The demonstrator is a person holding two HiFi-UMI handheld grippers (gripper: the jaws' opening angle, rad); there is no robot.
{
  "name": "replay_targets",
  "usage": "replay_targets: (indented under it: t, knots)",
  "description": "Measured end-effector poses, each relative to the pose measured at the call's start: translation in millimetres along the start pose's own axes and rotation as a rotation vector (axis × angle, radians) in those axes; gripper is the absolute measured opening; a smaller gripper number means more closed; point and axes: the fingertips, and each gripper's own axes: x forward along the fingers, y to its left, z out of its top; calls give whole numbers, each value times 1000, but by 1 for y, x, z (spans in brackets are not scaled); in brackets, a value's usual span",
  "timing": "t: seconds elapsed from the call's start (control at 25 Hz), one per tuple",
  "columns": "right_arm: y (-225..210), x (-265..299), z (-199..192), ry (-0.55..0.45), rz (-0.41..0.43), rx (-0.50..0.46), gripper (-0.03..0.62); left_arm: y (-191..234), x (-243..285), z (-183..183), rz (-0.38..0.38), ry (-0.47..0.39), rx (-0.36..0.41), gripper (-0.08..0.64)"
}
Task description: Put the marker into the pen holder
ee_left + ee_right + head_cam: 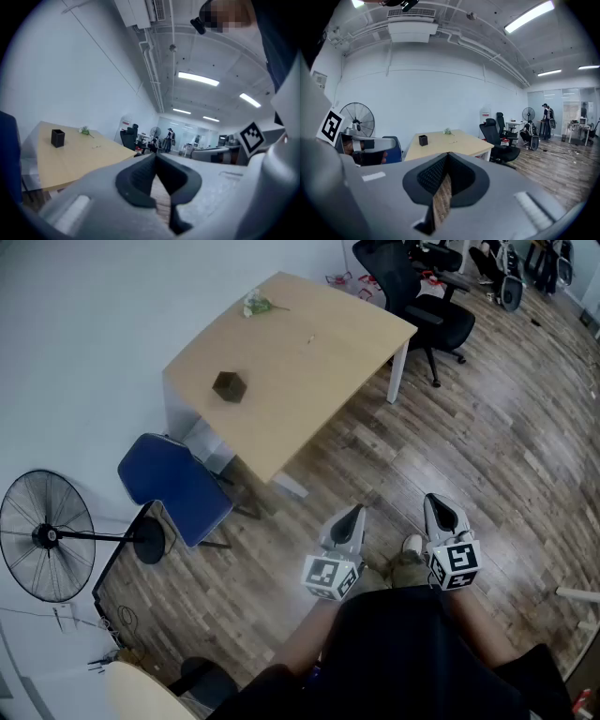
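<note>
The left gripper [354, 514] and right gripper [439, 504] sit side by side at the lower centre of the head view, close in front of the person's body, tips pointing up the frame. Each has its jaws pressed together with nothing between them. The forearms [298, 645] run back toward the bottom edge

Table [309, 381], blue chair [173, 486], fan [45, 535]

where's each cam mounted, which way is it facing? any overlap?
Head view: on the head, steeply down at floor and table; left gripper, right gripper, forearms show.
Left gripper view: on that gripper, along shut jaws toward the table; right gripper at right.
Right gripper view: on that gripper, along shut jaws toward table and fan; left gripper at left.
Shared: table and pen holder, in all three.
</note>
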Motion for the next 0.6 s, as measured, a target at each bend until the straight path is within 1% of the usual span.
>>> replay_targets:
  t: [0.2, 0.28, 0.36, 0.44, 0.6]
  knots:
    - [-3, -17, 7, -12, -25, -30, 3, -2, -12, 8, 56, -12, 5, 3]
    - [-9, -20, 10, -23, -40, -48, 3, -3, -8, 12, 71, -24, 5, 3]
    - [-15, -19, 13, -35, -38, -56, 3, -5, -1, 14, 89, -29, 14, 3]
    - [-24, -16, 16, -40, -33, -62, 3, -11, 10, 14, 86, -27, 20, 3]
    - [-54, -13, 14, -8, -47, -53, 3, -31, 35, 14, 66, -15, 31, 3]
